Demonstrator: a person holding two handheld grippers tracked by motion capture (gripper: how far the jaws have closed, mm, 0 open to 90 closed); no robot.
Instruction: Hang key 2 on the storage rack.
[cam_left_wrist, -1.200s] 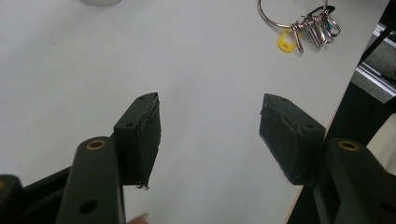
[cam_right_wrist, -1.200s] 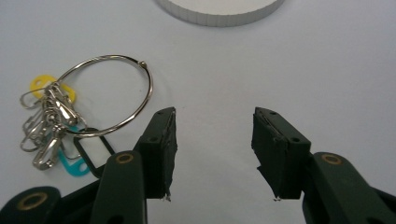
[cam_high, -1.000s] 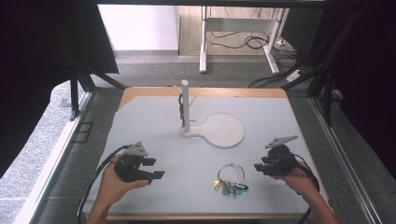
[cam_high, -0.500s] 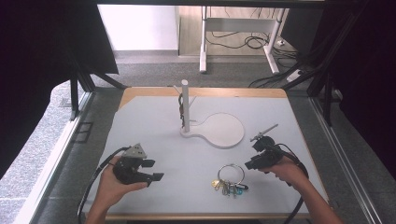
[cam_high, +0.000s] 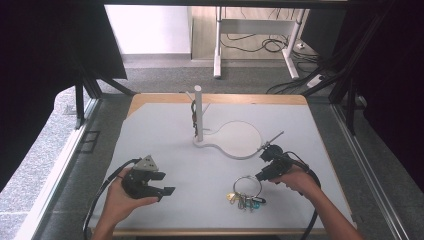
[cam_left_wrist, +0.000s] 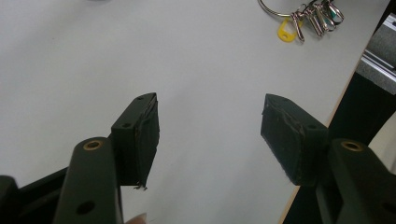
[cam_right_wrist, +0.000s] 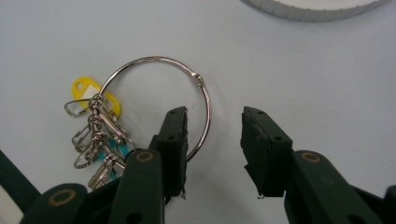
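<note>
A large metal key ring lies flat on the white table, with several clips and a yellow tag bunched on its near side. My right gripper is at the ring's right edge. In the right gripper view it stands open just above the ring, whose wire runs between the jaws, close to the left one. My left gripper rests open at the front left, well away from the ring. The left gripper view shows its jaws wide apart over bare table, with the key ring far off.
A white stand with an upright post and a round flat base sits mid-table; dark cords hang on the post. The base's rim lies just beyond the ring. The table's front edge is near both hands.
My right gripper has moved left from the table's right side and tilted down onto the key ring's right edge. The left gripper has stayed put.
</note>
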